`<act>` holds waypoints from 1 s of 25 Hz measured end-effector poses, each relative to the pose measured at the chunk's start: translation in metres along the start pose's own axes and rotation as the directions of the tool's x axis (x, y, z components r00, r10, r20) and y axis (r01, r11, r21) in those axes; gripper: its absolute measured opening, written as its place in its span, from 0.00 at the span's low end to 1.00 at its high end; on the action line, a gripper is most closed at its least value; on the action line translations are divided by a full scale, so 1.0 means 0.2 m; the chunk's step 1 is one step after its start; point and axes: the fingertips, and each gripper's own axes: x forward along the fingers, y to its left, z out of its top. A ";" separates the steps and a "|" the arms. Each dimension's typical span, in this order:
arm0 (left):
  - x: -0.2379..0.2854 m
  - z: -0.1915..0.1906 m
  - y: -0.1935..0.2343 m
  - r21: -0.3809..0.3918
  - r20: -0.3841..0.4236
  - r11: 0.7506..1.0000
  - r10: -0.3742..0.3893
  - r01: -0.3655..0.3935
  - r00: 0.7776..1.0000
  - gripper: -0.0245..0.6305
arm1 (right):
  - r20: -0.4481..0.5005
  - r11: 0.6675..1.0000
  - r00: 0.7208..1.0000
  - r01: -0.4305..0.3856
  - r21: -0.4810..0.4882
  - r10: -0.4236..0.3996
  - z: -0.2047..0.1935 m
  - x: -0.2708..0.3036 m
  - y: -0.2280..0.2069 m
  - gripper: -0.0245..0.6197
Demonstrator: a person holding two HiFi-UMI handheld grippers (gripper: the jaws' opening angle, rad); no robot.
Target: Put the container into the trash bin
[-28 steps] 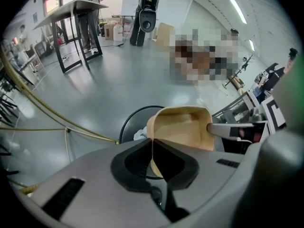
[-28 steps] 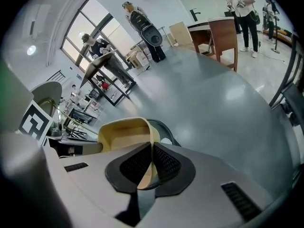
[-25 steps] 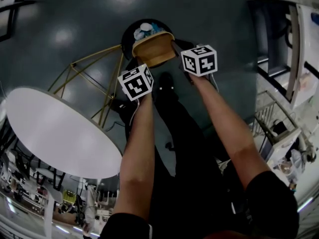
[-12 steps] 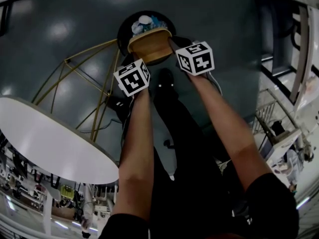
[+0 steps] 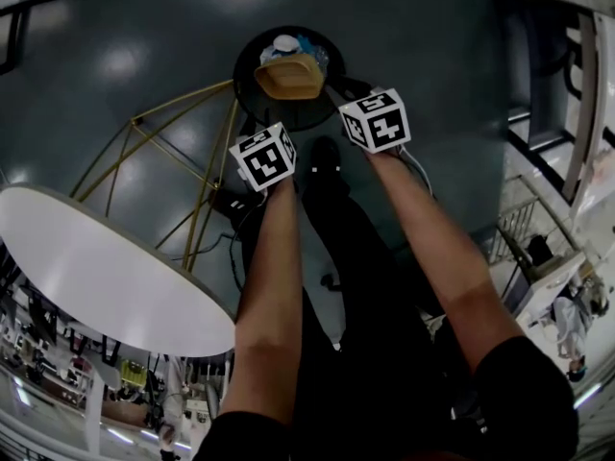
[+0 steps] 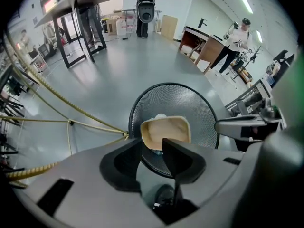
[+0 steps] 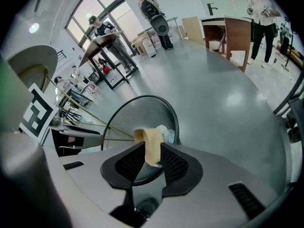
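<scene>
1. Left claw (image 6: 152,148) hangs over the bin. Its jaws are opening and stand wide, and they grip nothing; the container sits beyond the tips, not between the pads.
2. Right claw (image 7: 152,146) is alongside and its jaws are opening too. I see the container's tan edge in the gap between them, and no pad looks clamped on it.
3. The container (image 5: 288,77), a tan open tray, sits tilted in the mouth of the trash bin, with white and blue rubbish (image 5: 286,43) just behind it.
4. The trash bin (image 6: 190,103) is round black mesh and stands on the grey floor (image 5: 144,27).
5. To my left, a white round table (image 5: 96,257) stands on gold legs (image 5: 197,176) near the bin.
6. Far across the room I can see a person (image 6: 240,34) standing.
</scene>
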 end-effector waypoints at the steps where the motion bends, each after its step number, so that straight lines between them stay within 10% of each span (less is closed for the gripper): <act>1: -0.01 0.01 -0.02 -0.001 0.006 1.000 -0.007 0.007 1.000 0.25 | 0.004 1.000 1.000 -0.001 0.001 0.001 0.01 -0.01 0.00 0.22; 25: -1.01 0.28 -0.61 0.132 0.157 0.961 -0.264 0.245 0.952 0.04 | 0.273 0.989 0.958 -0.048 -0.140 0.085 0.60 -0.93 0.54 0.10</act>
